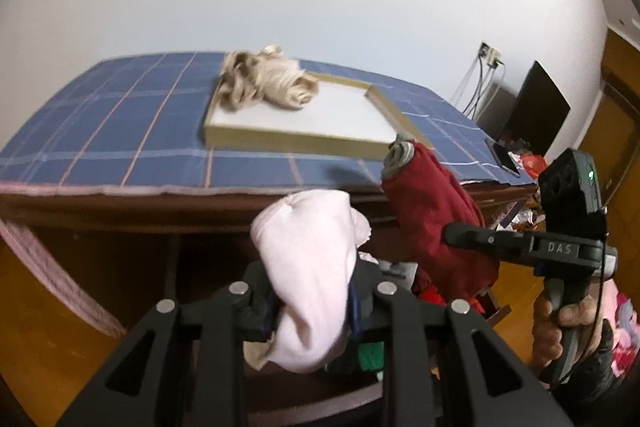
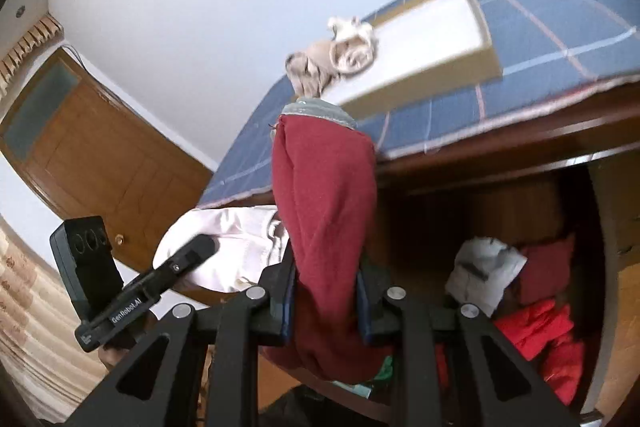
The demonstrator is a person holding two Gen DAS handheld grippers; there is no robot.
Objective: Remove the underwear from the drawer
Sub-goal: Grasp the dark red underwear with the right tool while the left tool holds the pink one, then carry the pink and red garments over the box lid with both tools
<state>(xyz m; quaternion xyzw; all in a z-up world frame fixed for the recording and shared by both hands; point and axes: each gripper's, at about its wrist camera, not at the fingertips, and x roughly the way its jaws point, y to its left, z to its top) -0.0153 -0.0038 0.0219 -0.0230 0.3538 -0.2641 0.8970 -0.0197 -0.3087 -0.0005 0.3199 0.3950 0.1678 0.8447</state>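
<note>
The left tool (image 1: pixel 312 311) gripped a pale pink garment (image 1: pixel 308 267), its long axis running upward out of the jaws. The right tool (image 2: pixel 326 301) clamped a dark red garment (image 2: pixel 324 195), likewise upright, grey waistband on top. Both hung below the table (image 1: pixel 100 131) edge, above the open drawer (image 2: pixel 612 211). On the table, a shallow tray (image 1: pixel 296 139) held beige garments (image 1: pixel 260 79).

Home bedroom: clothes-filled drawer (image 2: pixel 532 291), wooden door (image 2: pixel 92 143), checked tablecloth (image 1: pixel 120 123).
</note>
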